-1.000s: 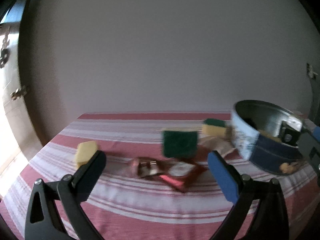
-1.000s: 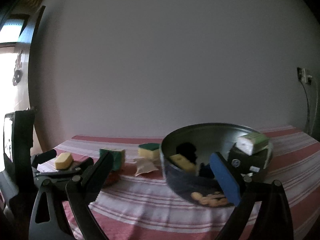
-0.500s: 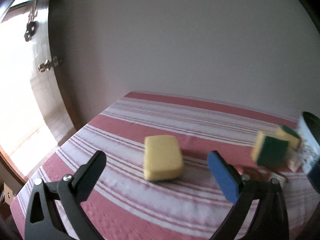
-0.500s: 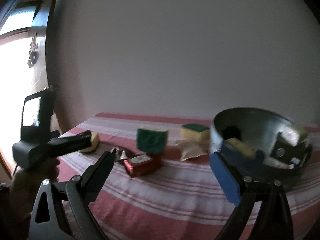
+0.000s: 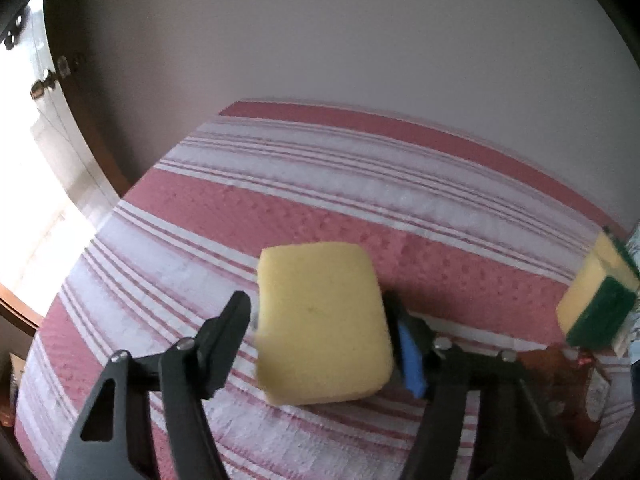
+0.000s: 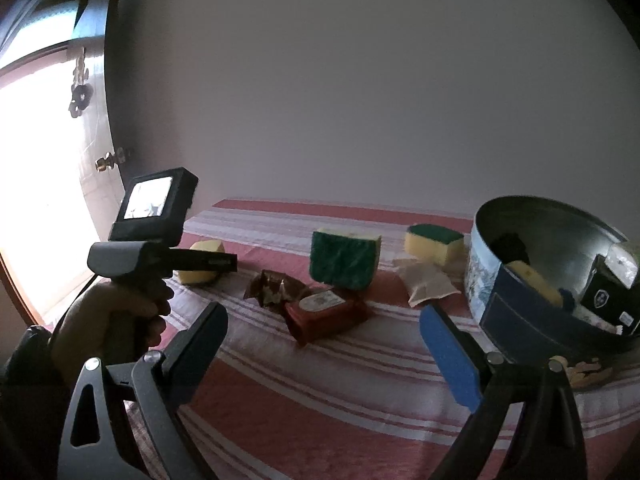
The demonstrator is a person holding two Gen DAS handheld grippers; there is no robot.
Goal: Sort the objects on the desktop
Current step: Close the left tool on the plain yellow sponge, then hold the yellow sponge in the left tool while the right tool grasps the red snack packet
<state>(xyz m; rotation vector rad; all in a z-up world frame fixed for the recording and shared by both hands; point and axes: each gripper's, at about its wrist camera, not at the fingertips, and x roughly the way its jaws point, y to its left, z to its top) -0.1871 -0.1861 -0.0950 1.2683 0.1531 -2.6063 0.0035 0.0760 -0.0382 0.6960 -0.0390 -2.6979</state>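
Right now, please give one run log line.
left hand-held gripper: closing around yellow sponge | right hand-held gripper: open, empty | tin: waiting

A table under a red-and-white striped cloth (image 6: 328,396) carries everything. The round tin (image 6: 520,312) sits on it at the right. Left of the tin, just beside it, a yellow sponge with a green top (image 6: 434,242), and in front of that a crumpled paper packet (image 6: 428,282). Further left, a green sponge (image 6: 344,260) stands on edge, with a red box (image 6: 326,314) and a brown wrapper (image 6: 274,288) before it. Farthest from the tin lies a plain yellow sponge (image 5: 320,334).
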